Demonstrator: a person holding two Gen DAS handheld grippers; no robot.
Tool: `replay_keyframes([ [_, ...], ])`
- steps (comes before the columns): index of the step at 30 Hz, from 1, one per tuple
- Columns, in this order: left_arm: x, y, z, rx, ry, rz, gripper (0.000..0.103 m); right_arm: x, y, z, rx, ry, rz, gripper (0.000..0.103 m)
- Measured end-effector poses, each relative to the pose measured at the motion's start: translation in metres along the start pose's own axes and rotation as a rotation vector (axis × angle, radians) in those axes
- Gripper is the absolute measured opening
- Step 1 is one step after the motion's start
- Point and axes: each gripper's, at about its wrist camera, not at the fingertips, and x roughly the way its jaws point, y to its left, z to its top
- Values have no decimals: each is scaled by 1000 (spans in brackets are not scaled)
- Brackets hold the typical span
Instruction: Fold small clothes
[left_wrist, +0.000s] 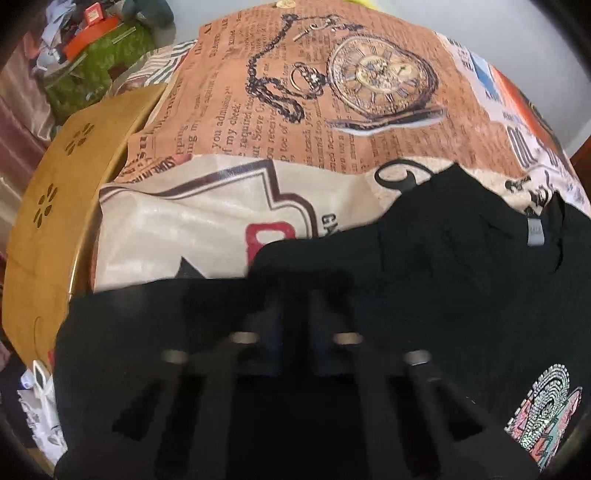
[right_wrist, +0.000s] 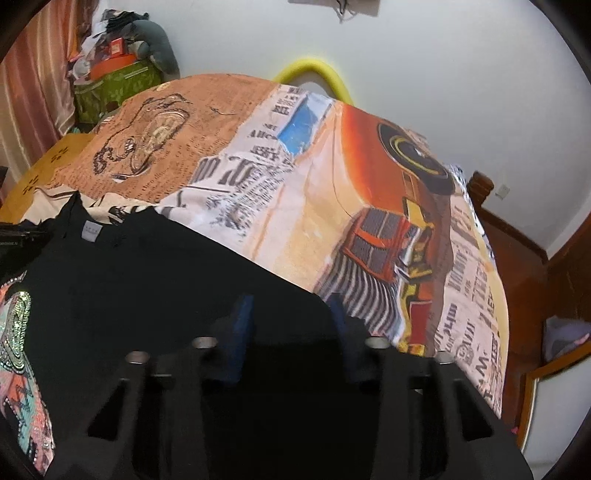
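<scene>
Two tools, black shirt edges, printed sheet

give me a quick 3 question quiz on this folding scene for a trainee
1. True or false: the black t-shirt lies on a plain white sheet.
2. Which hand-held gripper has its fingers wide apart? A) left B) right
3. Fill in: the grey neck label sits at the shirt's ____.

Key: 1 false, it lies on the printed bedspread. 2 B, the right hand-held gripper is open; the left hand-held gripper looks nearly closed on fabric. 3 collar.
</scene>
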Motion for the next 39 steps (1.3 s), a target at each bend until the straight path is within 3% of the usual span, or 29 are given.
replay_keyframes([
  [2, -6, -2, 0, 21, -10, 9, 5, 2, 0, 3, -32, -6, -17, 6],
  [9, -26, -10, 19, 21, -80, 51, 5, 1, -21, 13, -45, -25, -75, 5],
  [13, -15, -16, 28, 10, -53, 50, 6, 14, -26, 24, -28, -14, -126, 5],
  [16, -14, -26, 21, 46, -68, 91, 8, 24, -24, 25, -32, 20, -151, 5],
  [19, -28, -23, 13, 51, -86, 50, 23, 15, -16, 20, -71, 10, -171, 12],
  [20, -35, -18, 11, 40, -96, 33, 32, 8, -15, 18, -78, 4, -167, 18],
  [21, -47, -11, 7, 18, -116, 23, 40, 3, -15, 16, -77, -1, -156, 24],
  [23, -66, 1, 0, -15, -151, 23, 45, -17, -14, 11, -58, -32, -121, 42],
  [25, -89, 19, -8, -63, -181, 16, 48, -40, -12, 5, -40, -82, -89, 47],
  [32, -143, 85, -56, -230, -219, 16, 62, -106, 4, -14, 62, -165, 89, 60],
  [39, -134, 134, -115, -373, -128, -22, 63, -127, 30, -45, 91, -159, 177, 64],
])
